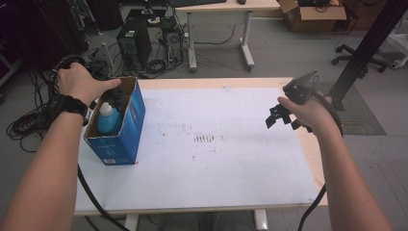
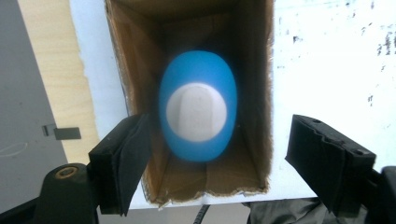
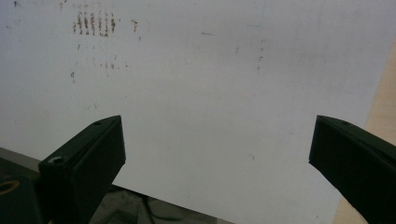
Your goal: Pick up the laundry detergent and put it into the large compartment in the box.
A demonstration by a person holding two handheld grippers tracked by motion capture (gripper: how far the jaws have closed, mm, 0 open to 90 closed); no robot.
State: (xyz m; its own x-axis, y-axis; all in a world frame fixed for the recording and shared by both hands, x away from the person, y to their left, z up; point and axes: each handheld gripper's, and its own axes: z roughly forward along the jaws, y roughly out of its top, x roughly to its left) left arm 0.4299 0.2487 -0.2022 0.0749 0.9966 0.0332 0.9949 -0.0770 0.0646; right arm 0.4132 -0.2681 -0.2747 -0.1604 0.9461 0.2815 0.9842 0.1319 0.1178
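Note:
A blue cardboard box (image 1: pixel 119 130) stands open-topped at the left of the white table sheet (image 1: pixel 231 159). Inside it a blue bottle (image 1: pixel 108 119) with a white cap stands upright. My left gripper (image 1: pixel 113 98) hovers over the box mouth, pointing down. In the left gripper view its jaws are spread wide, one on each side of the box (image 2: pixel 140 56), and the bottle (image 2: pixel 198 109) is blurred below them, untouched. My right gripper (image 1: pixel 279 115) hangs open above the table's right side; its fingers (image 3: pixel 88 158) frame bare white sheet (image 3: pixel 201 93).
Brownish scuff marks (image 1: pixel 204 139) stain the sheet's middle. The wooden table edge (image 1: pixel 310 149) runs along the right. Behind the table are a computer tower (image 1: pixel 134 45), tangled cables, a second desk (image 1: pixel 221 7) and a cardboard box (image 1: pixel 312 14) on the floor.

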